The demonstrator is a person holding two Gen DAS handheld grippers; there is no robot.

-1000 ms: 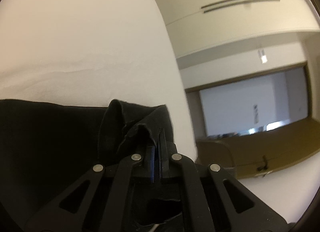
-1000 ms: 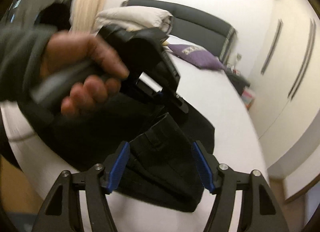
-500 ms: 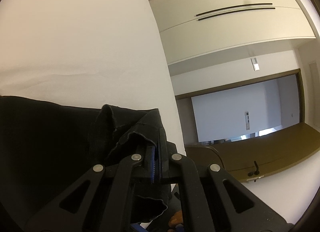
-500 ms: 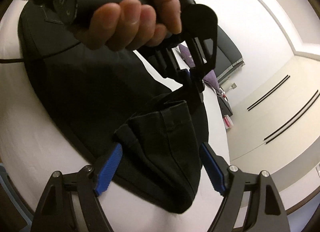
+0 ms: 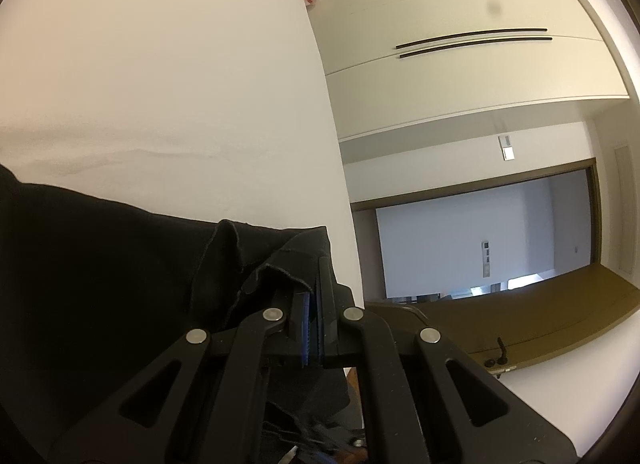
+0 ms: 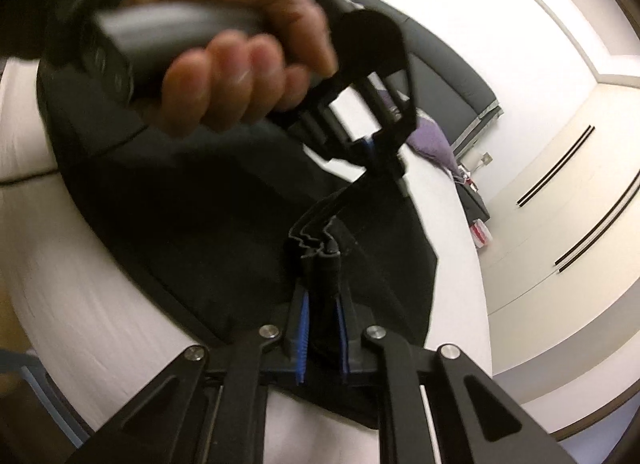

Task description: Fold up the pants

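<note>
Two views. Left wrist: left tongs (image 5: 311, 306) clenched on a bunched edge of the black pants (image 5: 100, 264), which lie spread on the white bed (image 5: 160, 64); wardrobe (image 5: 460, 64) beyond.

Right wrist: right tongs (image 6: 322, 304) pinch a folded pants hem. Above, the person's left hand (image 6: 240, 76), blurred, fist around its handle, tongs angled down onto the same fabric. Purple pillow (image 6: 434, 144) at the headboard.

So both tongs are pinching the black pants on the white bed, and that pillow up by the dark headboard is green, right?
Nearly. The pillow by the dark headboard is purple, not green; the right wrist view shows it. The rest holds: the left tongs and right tongs are each shut on the black pants, which lie on the white bed.
</note>
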